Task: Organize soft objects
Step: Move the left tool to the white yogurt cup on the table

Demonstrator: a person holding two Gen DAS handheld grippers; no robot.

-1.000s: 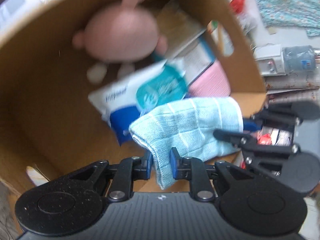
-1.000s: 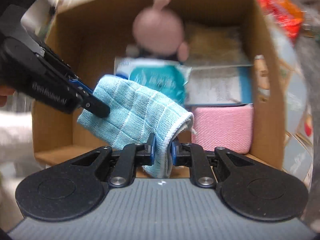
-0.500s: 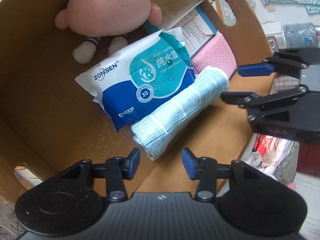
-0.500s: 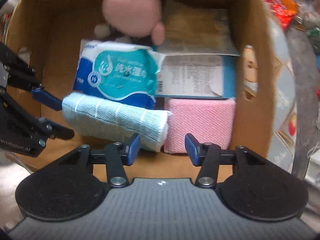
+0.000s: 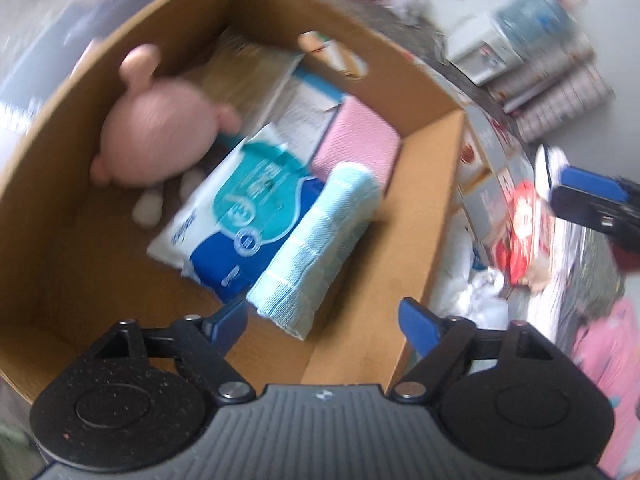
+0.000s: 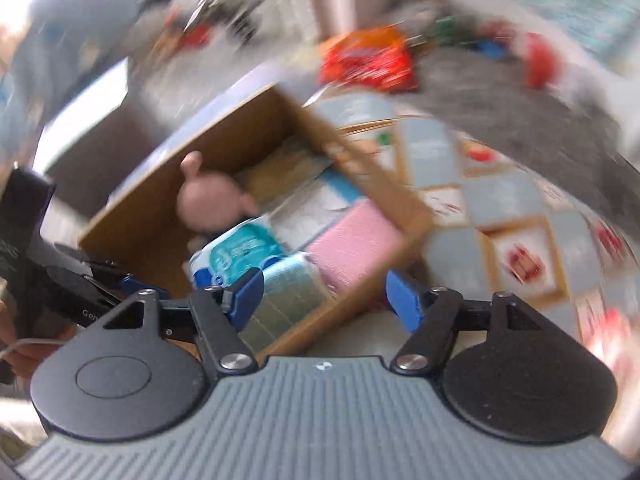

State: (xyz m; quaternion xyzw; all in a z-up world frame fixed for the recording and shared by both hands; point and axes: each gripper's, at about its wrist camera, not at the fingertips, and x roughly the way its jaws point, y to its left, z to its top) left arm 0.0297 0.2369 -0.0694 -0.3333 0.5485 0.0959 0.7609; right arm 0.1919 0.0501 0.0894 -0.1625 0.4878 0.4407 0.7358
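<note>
A folded light blue cloth [image 5: 320, 248] lies inside the cardboard box [image 5: 424, 216], against a blue and white wipes pack [image 5: 244, 208] and a folded pink cloth [image 5: 356, 140]. A pink plush toy [image 5: 156, 132] rests at the back of the box. My left gripper [image 5: 324, 320] hovers above the box's near side, jaws opening, nothing between them. My right gripper [image 6: 324, 292] is pulled back from the box, jaws opening and empty. The right wrist view is blurred and shows the blue cloth [image 6: 288, 292], the pink cloth [image 6: 352, 240], the plush toy [image 6: 208, 200] and the left gripper [image 6: 120, 284] at the lower left.
A boxed item and brown paper [image 5: 248, 76] line the box's far side. Right of the box lie red packets [image 5: 524, 216], white bags [image 5: 480, 292], stacked papers [image 5: 560, 92] and a patterned mat [image 6: 512, 220]. A red-orange bag [image 6: 368, 60] sits beyond the box.
Both grippers let go of the blue cloth, which now lies folded in the box. Their jaws spread wide. The right gripper swung up and away; the left rose a little.
</note>
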